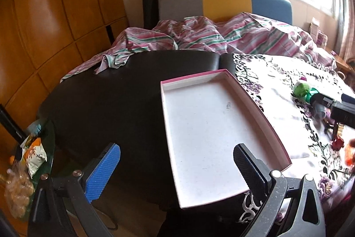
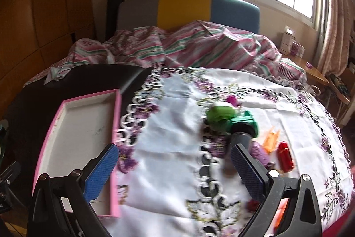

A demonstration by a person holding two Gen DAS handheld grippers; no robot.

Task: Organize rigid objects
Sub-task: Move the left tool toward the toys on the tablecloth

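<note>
Beside the pink tray [image 2: 79,137], toys on a floral cloth [image 2: 173,148].
Right of it sits a green truck [image 2: 228,119]; left gripper [image 1: 175,172] and right gripper [image 2: 173,170] fingers spread wide, holding nothing.

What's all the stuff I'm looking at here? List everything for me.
tray: one, pink with white inside, nothing in it, left of cloth
tablecloth: one, white with purple flowers, over dark table
toy truck: one, green, mid-cloth
red piece: one, right of truck
orange piece: one, beside red piece
bedding: striped pink-green, behind
snack bags: few, far left
left gripper: open, over tray
right gripper: open, over cloth
</note>
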